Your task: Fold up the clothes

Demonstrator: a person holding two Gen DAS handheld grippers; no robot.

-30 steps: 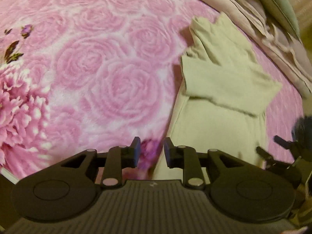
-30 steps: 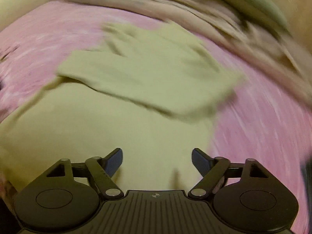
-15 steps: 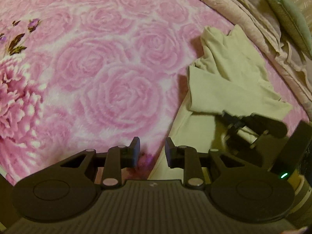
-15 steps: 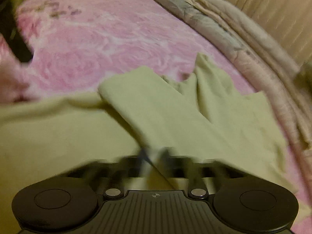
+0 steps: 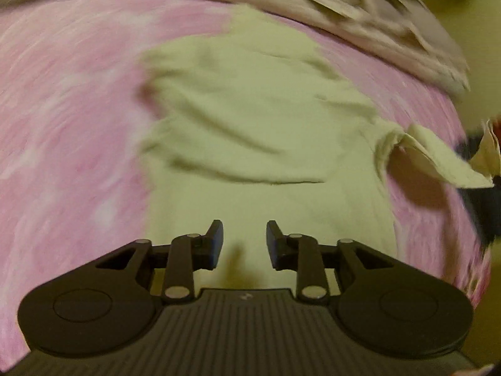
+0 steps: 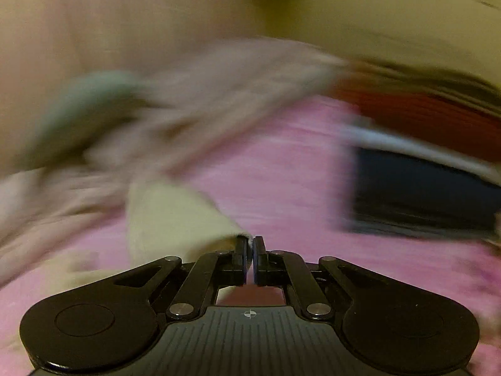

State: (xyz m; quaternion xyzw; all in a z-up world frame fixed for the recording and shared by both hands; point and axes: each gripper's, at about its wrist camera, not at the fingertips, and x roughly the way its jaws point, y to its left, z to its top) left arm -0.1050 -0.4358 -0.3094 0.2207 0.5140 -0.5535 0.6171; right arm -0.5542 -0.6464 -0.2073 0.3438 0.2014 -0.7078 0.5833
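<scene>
A: What is held at this moment, and where is the garment?

B: The pale green garment (image 5: 260, 131) is spread on the pink blanket (image 5: 69, 119), its body lying flat under the left gripper (image 5: 244, 241). That gripper's fingers are set apart and nothing is held between them. The right gripper (image 6: 249, 255) is closed together on the cuff of one sleeve (image 6: 175, 216), and the sleeve is seen lifted off the blanket in the left wrist view (image 5: 438, 156).

A: What could go wrong from here?

B: It is judged that only a thin edge of cloth is pinched, so the sleeve could be lost from the grip if it is pulled quickly. With the body not pinned by the left gripper, the whole garment might be dragged across the blanket and the sleeve already folded across the chest (image 5: 238, 144) undone. The far side could also be snagged on the bunched beige bedding (image 5: 360, 25).

A: And the materials?

B: The garment is read as a soft, matte knit, limp and easily creased; shallow wrinkles are visible across it. The blanket appears plush and probably grippy. The fingers (image 6: 241, 257) are rigid black plastic with flat pads. Finer detail is lost to motion blur.
</scene>
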